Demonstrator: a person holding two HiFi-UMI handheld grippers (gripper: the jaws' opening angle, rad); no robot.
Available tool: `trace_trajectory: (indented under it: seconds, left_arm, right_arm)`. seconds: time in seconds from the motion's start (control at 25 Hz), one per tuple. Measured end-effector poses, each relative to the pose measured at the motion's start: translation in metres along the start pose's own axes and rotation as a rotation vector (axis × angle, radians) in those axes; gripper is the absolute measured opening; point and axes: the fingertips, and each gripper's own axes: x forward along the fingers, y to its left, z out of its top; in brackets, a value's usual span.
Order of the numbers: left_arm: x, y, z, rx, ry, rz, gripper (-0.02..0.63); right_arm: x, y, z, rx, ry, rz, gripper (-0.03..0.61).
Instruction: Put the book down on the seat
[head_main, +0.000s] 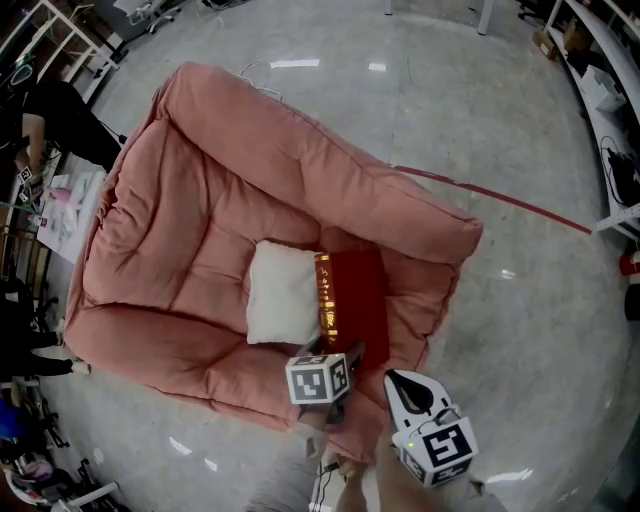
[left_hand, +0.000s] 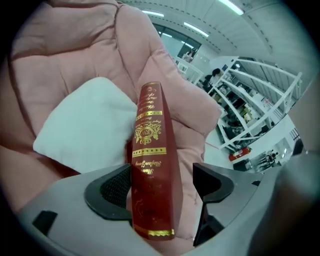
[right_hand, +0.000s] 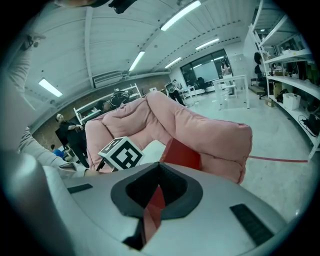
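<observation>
Release step, by the look of it: left tool (left_hand: 162, 186) is sitting with jaws apart around the red book (head_main: 355, 305), which is resting on the pink seat (head_main: 190, 220) beside the white pillow (head_main: 280, 295); right tool (right_hand: 160, 169) is idling closed; next move is probably calling for a straight back-out without tipping the book.

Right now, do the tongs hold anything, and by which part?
Nothing is gripped. The left tongs are open around the lower end of the red book, with a gap on one side. The right tongs are shut and empty.
</observation>
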Motion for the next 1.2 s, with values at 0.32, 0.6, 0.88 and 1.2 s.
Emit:
trace_trajectory:
  seconds: [0.32,0.6,0.88,1.2]
  left_arm:
    - [-0.048,-0.011,-0.013,0.014,-0.047,-0.019,0.380]
    - [-0.105,-0.038,-0.022,0.044,-0.107,-0.082,0.371]
    - [-0.171,-0.054,-0.037,0.098,-0.185,-0.124,0.231]
    - [-0.233,-0.064,-0.059,0.118,-0.258,-0.132,0.066]
  right_arm:
    - [-0.019,0.021,0.006,-0.025,-0.019,-0.007,0.005]
    - [-0.039,0.049,0.005,-0.060,-0.016,-0.011,0.005]
    - [-0.062,0.091,0.002,-0.096,-0.032,-0.010,0.005]
    - [-0.094,0.131,-0.002,-0.124,-0.062,-0.010,0.005]
